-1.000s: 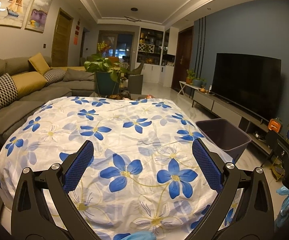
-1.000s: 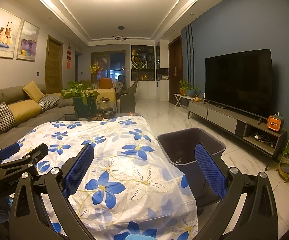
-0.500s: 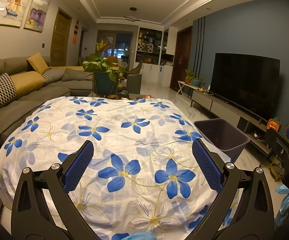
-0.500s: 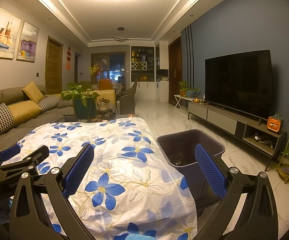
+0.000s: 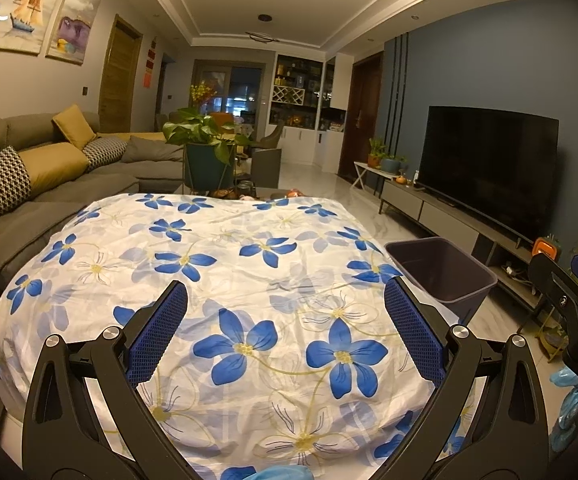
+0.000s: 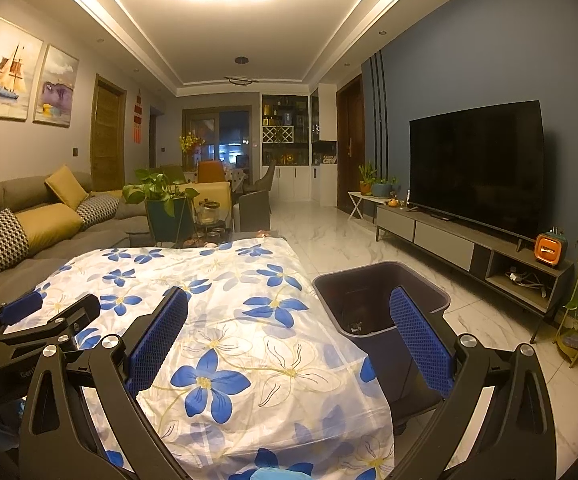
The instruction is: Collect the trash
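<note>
Both grippers, left (image 5: 285, 316) and right (image 6: 289, 320), hover with jaws apart and empty over the cloth-covered bench (image 5: 225, 264); the bin (image 6: 381, 300), beside the bench's right edge, holds scraps. No trash shows on the cloth; a blind grab risks snagging fabric.

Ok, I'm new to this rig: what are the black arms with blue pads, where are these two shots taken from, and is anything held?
They are two hand-held grippers, each carrying its own camera looking along its fingers. The left gripper hangs open over the flowered tablecloth, which shows no trash. The right gripper is also open, straddling the cloth's edge and the dark trash bin standing on the floor beside the table. Something small lies in the bin's bottom; I cannot tell what. Neither gripper holds anything.
</note>
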A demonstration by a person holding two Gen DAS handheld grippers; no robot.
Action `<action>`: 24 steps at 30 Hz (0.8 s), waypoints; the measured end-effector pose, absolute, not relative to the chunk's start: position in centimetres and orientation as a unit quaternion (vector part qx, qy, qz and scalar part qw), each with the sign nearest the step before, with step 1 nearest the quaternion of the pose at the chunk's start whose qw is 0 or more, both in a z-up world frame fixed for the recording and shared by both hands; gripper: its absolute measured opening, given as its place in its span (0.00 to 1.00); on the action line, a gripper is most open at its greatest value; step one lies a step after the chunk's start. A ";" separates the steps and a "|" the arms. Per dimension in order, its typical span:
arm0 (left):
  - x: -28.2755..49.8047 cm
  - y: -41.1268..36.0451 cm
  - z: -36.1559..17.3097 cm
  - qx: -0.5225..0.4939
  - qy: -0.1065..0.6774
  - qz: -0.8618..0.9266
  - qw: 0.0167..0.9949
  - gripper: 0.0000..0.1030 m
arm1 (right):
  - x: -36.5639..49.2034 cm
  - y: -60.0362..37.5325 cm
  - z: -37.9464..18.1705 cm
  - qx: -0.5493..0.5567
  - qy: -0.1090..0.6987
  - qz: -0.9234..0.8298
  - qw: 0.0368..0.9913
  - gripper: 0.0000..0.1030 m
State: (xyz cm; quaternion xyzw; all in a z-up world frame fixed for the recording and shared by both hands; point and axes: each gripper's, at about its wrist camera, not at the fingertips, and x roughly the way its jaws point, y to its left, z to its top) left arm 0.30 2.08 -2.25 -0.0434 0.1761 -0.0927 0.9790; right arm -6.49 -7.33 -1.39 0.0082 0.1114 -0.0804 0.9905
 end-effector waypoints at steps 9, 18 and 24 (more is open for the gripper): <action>0.3 1.9 -2.2 -0.044 0.176 -0.093 0.979 0.94 | -6.5 -7.4 -1.3 0.009 0.111 -0.081 0.990 0.95; 0.3 1.9 -2.2 -0.044 0.177 -0.094 0.979 0.94 | -6.5 -7.5 -1.3 0.009 0.111 -0.080 0.991 0.95; 0.3 1.8 -2.1 -0.044 0.178 -0.094 0.979 0.94 | -6.5 -7.4 -1.3 0.009 0.111 -0.081 0.990 0.95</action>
